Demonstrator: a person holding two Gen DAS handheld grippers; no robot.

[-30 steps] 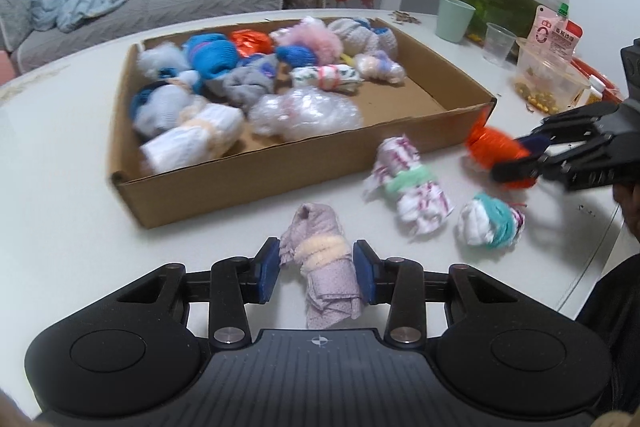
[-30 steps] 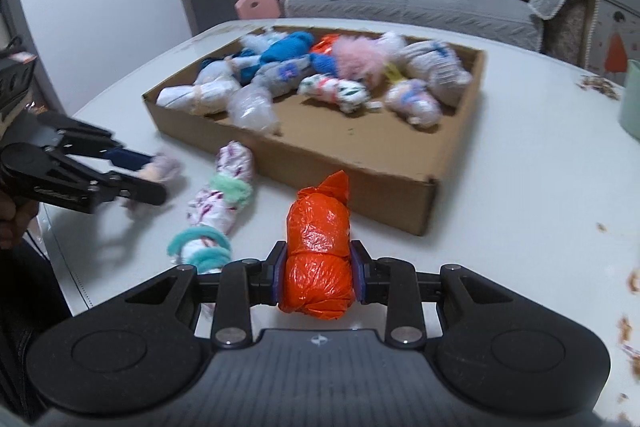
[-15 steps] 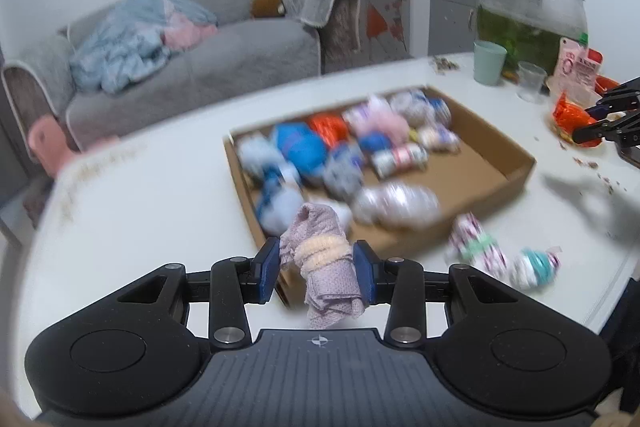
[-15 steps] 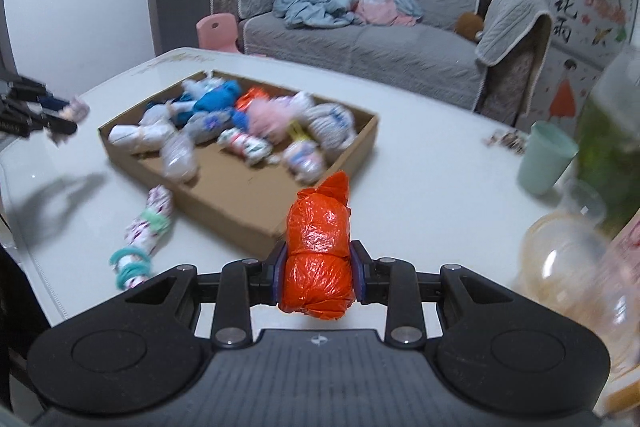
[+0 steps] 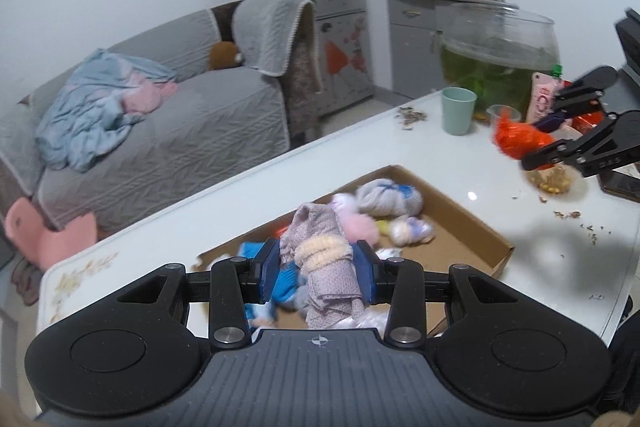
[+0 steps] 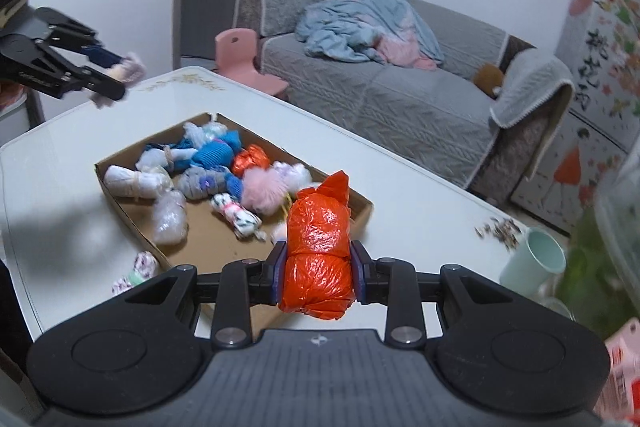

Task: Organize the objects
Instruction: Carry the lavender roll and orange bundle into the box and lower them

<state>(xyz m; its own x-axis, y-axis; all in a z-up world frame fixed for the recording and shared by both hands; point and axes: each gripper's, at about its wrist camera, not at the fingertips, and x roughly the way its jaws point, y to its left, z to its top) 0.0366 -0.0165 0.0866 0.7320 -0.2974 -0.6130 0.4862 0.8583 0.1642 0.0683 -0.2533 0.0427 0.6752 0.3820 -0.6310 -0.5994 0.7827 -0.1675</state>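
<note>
Nearest the left wrist camera, the left gripper (image 5: 316,269) is clenched on a rolled mauve cloth bundle (image 5: 320,263) bound with a cream band, the roll standing roughly upright between the blue pads so that its long axis runs across the line of the jaws and its top end rises above them. In the right wrist view the right gripper (image 6: 318,273) is likewise clenched, on an orange plastic-bag bundle (image 6: 320,251), also held by its middle with its twisted tip pointing up and away. Beyond and below both claws lies the open cardboard box (image 6: 132,223), flat on the white table (image 6: 420,211), and this is the relation that the coming move turns on: each bundle hangs in the air over the near part of the box, so the way to it is down and a little forward. From the left gripper the box floor shows directly behind the held roll, with free cardboard towards the right corner (image 5: 460,227); from the right gripper the bare floor lies ahead and to the left, in front of the sorted bundles (image 6: 216,167) crowded along the far wall. Neither hand looks clearly nearer. A striped bundle (image 6: 136,269) lies on the table just outside the near wall. Farther off stand a pale green cup (image 6: 532,259) and a grey sofa (image 6: 400,91).
</note>
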